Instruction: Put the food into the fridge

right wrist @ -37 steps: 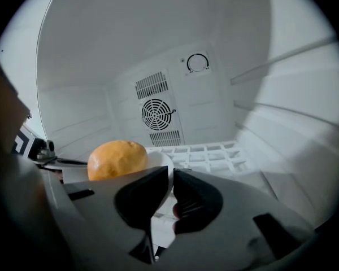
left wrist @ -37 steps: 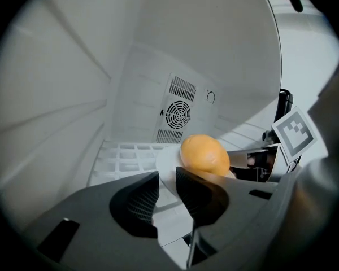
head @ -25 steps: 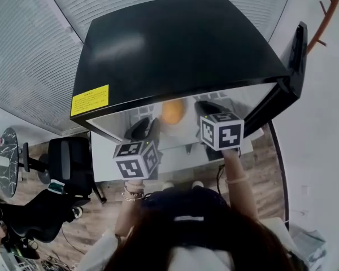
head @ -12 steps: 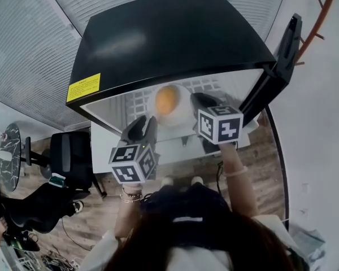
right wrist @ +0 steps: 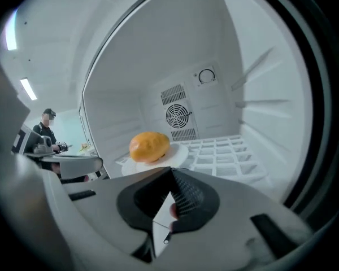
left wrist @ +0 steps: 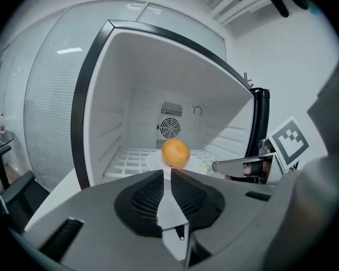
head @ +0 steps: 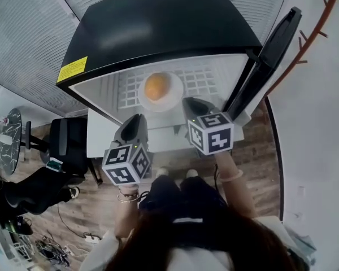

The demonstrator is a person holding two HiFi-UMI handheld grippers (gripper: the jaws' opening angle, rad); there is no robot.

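Sitting on a white plate (head: 176, 95) inside the open fridge (head: 158, 27), the orange food (head: 157, 86) is looking light and easy to shift, judging by its size on the plate. Being rounded and smooth, it is likely to roll if the plate tips. The plate is therefore offering the better hold, taken by its rim on the side nearest the fridge opening and kept level. The plate itself is probably stiff, breakable and slick under a claw. Whether the food is a soft bun or a firm fruit is not showing, so squeezing it directly is looking risky.

The food is appearing as one plump, slightly oblong lump, matte yellow-orange all over, with no wrapper showing. It is resting near the middle of the round plate. The plate is lying on the white wire shelf (head: 206, 81) inside the fridge, near its opening. The fridge door (head: 265, 55) is standing open at the fridge's right side in the head view.

Both claws are hovering just outside the fridge opening, apart from the plate. The left claw (left wrist: 167, 173) is narrowly parted, its jaws having just been closing with nothing between them. The right claw (right wrist: 170, 171) is pressed fully together, also empty.
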